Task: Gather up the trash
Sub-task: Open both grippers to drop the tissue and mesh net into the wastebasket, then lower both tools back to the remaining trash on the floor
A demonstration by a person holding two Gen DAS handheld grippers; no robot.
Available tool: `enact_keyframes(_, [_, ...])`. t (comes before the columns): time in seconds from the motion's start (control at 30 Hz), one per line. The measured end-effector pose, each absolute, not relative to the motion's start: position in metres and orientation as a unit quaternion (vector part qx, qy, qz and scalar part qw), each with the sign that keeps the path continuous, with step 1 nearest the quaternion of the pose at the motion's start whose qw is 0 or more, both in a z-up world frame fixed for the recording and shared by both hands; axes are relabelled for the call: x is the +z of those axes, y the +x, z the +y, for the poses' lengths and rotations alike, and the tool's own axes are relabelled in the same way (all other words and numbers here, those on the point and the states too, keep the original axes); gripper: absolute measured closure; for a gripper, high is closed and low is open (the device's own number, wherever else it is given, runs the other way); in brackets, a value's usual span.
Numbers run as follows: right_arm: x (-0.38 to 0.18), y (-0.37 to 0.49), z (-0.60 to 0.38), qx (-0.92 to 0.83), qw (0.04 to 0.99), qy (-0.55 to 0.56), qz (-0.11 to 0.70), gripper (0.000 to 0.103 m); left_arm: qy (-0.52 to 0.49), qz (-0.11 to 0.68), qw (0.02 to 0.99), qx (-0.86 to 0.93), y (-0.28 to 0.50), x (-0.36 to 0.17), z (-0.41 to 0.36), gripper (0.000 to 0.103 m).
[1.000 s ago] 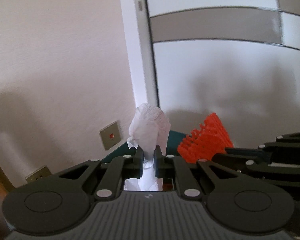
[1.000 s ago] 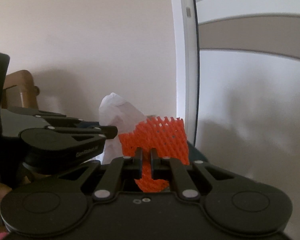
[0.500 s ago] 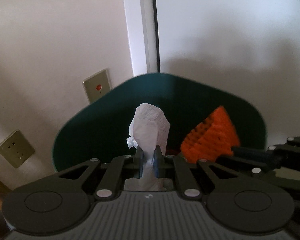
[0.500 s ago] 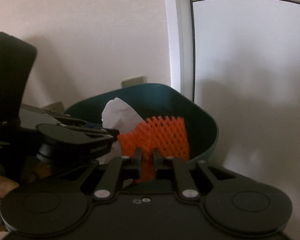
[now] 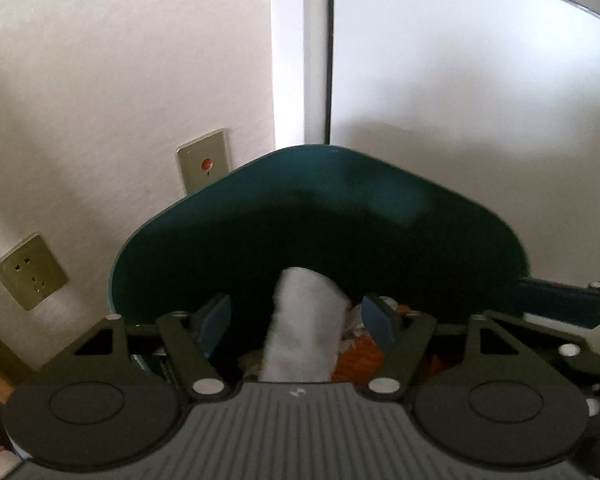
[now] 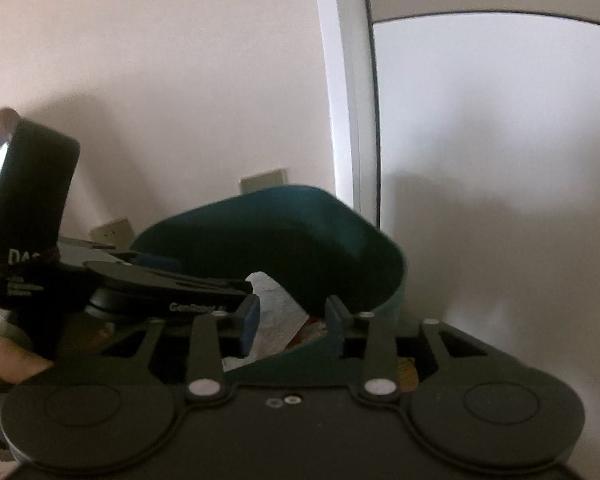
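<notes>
A pale wall (image 5: 120, 80) fills the left of both wrist views, met on the right by a white door frame (image 5: 296, 52) and a white panel (image 5: 480, 92). Against them stands the dark green bin (image 5: 340, 216), its mouth facing both cameras. Two brass-coloured wall plates sit to the bin's left: a socket (image 5: 30, 270) and a plate with a red dot (image 5: 203, 162).

The left gripper (image 5: 296, 320) hangs over the near edge of the bin with its jaws spread wide; its blue pads (image 5: 216, 318) stand well apart from the white tissue (image 5: 304, 332), which shows blurred between them and touches neither, over the bin's opening. Beside the tissue, lower right, a bit of the orange foam net (image 5: 360, 354) shows inside the bin among other scraps.

The right gripper (image 6: 292, 320) is also spread wide and grips nothing, its tips at the bin's near rim. In its view the tissue lies between the fingers, with the left gripper's body reaching in from the left, a hand (image 6: 4, 356) behind it
</notes>
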State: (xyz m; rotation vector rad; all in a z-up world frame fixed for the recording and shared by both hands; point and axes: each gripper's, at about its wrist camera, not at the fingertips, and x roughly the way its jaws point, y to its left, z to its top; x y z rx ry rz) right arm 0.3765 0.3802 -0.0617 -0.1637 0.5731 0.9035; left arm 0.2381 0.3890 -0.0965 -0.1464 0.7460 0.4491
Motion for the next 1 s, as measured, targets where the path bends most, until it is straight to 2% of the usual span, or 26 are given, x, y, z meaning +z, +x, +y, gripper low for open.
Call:
enact_keyframes(0.1, [-0.05,0.366,0.356,0.441,0.857,-0.077,0.257,0.064,-0.062,0.345,0.913,0.208,0.228,-0.086,0.377,0.031])
enact_keyframes(0.2, [-0.044,0.355,0.327,0.446,0.858,-0.08,0.242,0.062,-0.056,0.325,0.924,0.191,0.217,-0.076,0.361,0.021])
enact_keyframes(0.33, [-0.047,0.341,0.28,0.447,0.859,-0.077,0.238,0.057,-0.044,0.299,0.941,0.155,0.202,-0.062,0.327,0.021])
enact_keyframes(0.57, [-0.066,0.32,0.186,0.42,0.869,-0.09,0.243,0.054,-0.026,0.269,0.957,0.11,0.184,-0.061,0.257,0.019])
enact_keyframes(0.63, [-0.076,0.318,0.159,0.405,0.875,-0.087,0.251,0.052,-0.025,0.265,0.959,0.095,0.181,-0.065,0.235,0.008])
enact_keyframes(0.7, [-0.091,0.313,0.134,0.392,0.878,-0.093,0.258,0.051,-0.022,0.257,0.963,0.078,0.18,-0.073,0.213,0.002])
enact_keyframes(0.83, [-0.134,0.316,0.091,0.363,0.879,-0.092,0.294,0.05,-0.018,0.263,0.964,0.041,0.19,-0.106,0.166,0.002])
enact_keyframes(1.0, [-0.213,0.33,0.043,0.317,0.871,-0.08,0.367,0.05,-0.016,0.306,0.952,-0.004,0.222,-0.173,0.113,0.002])
